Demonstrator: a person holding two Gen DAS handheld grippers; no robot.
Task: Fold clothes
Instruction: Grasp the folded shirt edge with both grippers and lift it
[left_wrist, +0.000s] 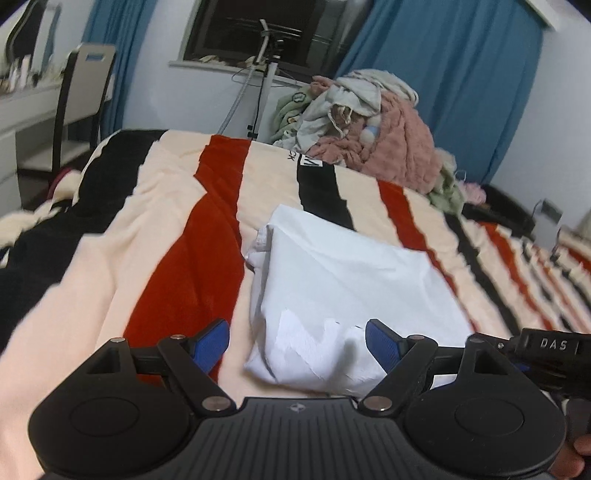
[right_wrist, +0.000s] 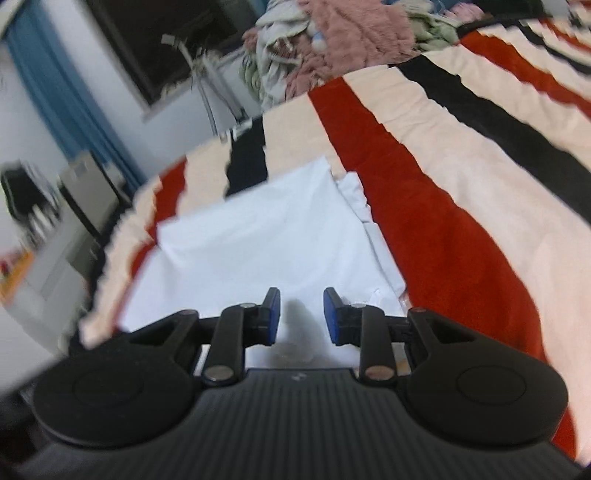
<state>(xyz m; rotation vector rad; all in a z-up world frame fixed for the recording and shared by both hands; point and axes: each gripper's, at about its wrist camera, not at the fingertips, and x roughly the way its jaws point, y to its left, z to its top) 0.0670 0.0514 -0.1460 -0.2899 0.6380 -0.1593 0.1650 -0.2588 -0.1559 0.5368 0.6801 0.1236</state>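
A: Any basket or box holding the laundry?

B: None that I can see. The loose clothes sit in a heap (left_wrist: 354, 122) at the far edge of the bed, pink fleece on top of pale green and grey pieces.

A: And the piece being folded?

B: A white garment (left_wrist: 347, 295) lies folded on the striped blanket (left_wrist: 184, 258), which runs in cream, red and black bands. A narrower flap of white sticks out along its left edge in the left wrist view.

A: How are the grippers?

B: The left gripper (left_wrist: 297, 343) has its blue pads spread wide, spanning the near edge of the garment, gripping nothing. The right gripper (right_wrist: 301, 317) sits over the same white cloth with its pads parted by a narrower gap, nothing between them; I cannot tell whether either touches the fabric. The right one's black body shows at the right edge of the left view.

A: The room?

B: Blue curtains (left_wrist: 443, 81) flank a dark window (left_wrist: 266, 29). A white stand (left_wrist: 264, 81) with a hose rises behind the bed. To the left, a chair (left_wrist: 85, 96) stands at a white desk (left_wrist: 33, 110).
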